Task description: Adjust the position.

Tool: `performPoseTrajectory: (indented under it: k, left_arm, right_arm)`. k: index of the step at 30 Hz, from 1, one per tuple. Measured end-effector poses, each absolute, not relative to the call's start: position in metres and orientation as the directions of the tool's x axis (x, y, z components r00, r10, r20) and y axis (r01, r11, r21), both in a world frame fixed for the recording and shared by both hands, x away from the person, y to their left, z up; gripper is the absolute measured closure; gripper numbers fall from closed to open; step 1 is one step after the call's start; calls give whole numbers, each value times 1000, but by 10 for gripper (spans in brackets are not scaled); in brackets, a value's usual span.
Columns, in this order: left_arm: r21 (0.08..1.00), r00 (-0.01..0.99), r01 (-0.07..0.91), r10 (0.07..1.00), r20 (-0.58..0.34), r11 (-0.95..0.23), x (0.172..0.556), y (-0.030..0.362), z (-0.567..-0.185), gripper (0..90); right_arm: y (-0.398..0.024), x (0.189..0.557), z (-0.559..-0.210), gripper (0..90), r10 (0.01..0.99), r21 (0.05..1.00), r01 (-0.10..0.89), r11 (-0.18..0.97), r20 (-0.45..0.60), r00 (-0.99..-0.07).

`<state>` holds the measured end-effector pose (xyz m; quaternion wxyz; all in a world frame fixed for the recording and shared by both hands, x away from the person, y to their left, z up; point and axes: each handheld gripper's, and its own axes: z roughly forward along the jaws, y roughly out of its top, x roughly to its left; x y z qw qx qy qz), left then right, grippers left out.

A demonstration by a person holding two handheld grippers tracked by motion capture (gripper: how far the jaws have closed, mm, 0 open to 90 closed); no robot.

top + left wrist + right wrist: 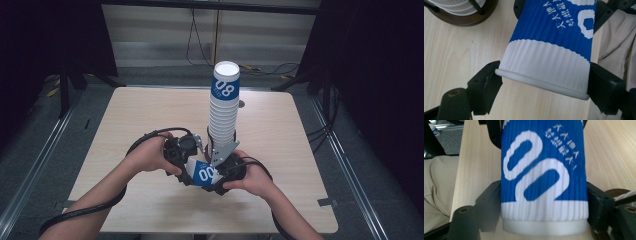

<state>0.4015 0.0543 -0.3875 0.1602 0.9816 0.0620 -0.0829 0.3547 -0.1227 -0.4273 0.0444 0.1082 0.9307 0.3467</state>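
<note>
Cup (549, 50): ribbed paper sleeve, matt blue-and-white print; smooth rolled rim, smooth white base band. Cup stack (223, 107): same ribbed paper. Stack base (466, 18): dark wood, slight sheen. Table (150, 115): pale wood-grain laminate, smooth, matt. Jaws of both grippers: black matt plastic. Plate (222, 151) on gripper: grey metal.

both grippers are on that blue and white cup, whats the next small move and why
Probably let one gripper release, likely the left gripper. The cup lies level between the hands, with the left gripper clamped at its rim end and the right gripper at its base end. One free hand lets the other carry it to the cup stack.
</note>
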Motion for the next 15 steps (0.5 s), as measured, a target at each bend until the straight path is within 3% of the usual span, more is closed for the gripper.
performPoseTrajectory:
  k: [15]
  left_arm:
    - [316,979,152,99,-179,-936,402,55,-389,189]
  right_arm:
    - [-121,355,-425,282,213,673,129,728,-43,-976]
